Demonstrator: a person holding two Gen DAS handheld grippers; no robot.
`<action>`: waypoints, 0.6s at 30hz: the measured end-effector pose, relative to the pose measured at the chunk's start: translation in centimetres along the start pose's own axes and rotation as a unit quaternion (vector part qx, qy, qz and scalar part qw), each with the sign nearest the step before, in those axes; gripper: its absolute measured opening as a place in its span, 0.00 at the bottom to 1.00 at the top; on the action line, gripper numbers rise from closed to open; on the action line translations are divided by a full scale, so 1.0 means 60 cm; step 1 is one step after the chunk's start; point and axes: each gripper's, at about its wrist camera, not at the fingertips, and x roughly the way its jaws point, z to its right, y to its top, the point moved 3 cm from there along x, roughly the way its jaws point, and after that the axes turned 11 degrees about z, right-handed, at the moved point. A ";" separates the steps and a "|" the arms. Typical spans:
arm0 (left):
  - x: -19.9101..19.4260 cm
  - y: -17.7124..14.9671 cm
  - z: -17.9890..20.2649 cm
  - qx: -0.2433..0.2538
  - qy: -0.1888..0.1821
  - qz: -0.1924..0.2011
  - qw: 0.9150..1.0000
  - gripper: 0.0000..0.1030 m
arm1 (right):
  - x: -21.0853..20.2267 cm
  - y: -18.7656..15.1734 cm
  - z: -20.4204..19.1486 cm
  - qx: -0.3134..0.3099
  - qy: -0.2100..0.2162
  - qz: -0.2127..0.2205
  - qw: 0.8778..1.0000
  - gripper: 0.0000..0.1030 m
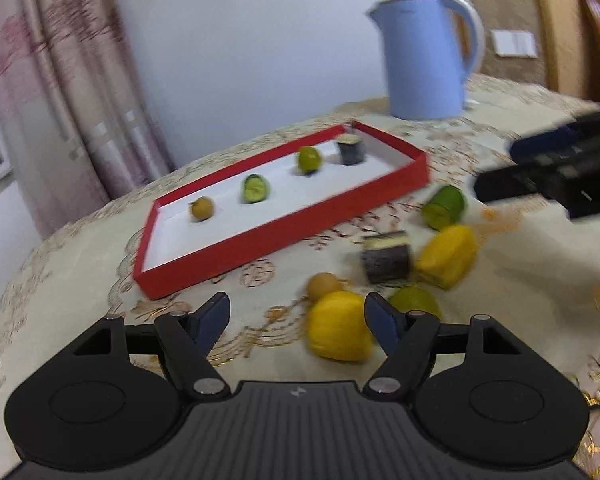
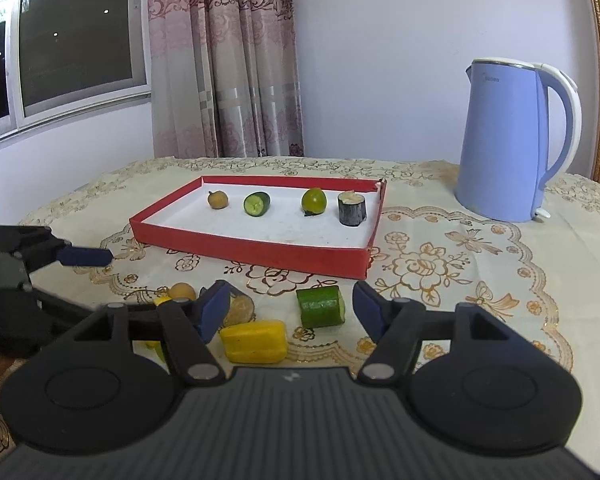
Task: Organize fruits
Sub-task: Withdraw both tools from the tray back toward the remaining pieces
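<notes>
A red tray point(image 2: 260, 249) holds a small brown fruit point(image 2: 217, 199), a cucumber piece point(image 2: 256, 204), a green lime point(image 2: 313, 200) and a dark eggplant piece point(image 2: 352, 209) in a row. Several loose pieces lie on the cloth in front of it. My right gripper point(image 2: 290, 292) is open, with a cucumber piece point(image 2: 320, 306) lying between its fingers, untouched. A yellow piece point(image 2: 254, 340) sits just below it. My left gripper point(image 1: 297, 304) is open over the cloth. A yellow fruit point(image 1: 338, 332) lies by its right finger, the left finger far from it. An eggplant piece point(image 1: 386, 258) lies beyond.
A blue kettle point(image 2: 500, 140) stands at the back right of the table. On the cloth near the left gripper lie a lime point(image 1: 414, 300), a small round fruit point(image 1: 323, 285), another yellow piece point(image 1: 446, 256) and a cucumber piece point(image 1: 444, 206). Curtains and a window are behind.
</notes>
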 end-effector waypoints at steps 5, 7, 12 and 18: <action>0.009 0.007 0.016 0.018 0.018 0.003 1.000 0.71 | -0.001 -0.001 0.000 -0.001 -0.002 0.000 1.000 0.64; 0.011 0.010 0.009 0.000 0.011 -0.013 1.000 0.71 | -0.003 0.001 0.000 0.000 -0.003 0.001 1.000 0.64; 0.007 -0.007 -0.003 0.014 0.010 -0.027 0.999 0.72 | -0.006 0.004 0.000 -0.002 -0.003 0.008 1.000 0.66; 0.028 -0.007 0.003 -0.022 -0.038 -0.048 0.998 0.53 | -0.001 0.003 -0.002 0.000 -0.003 0.005 1.000 0.66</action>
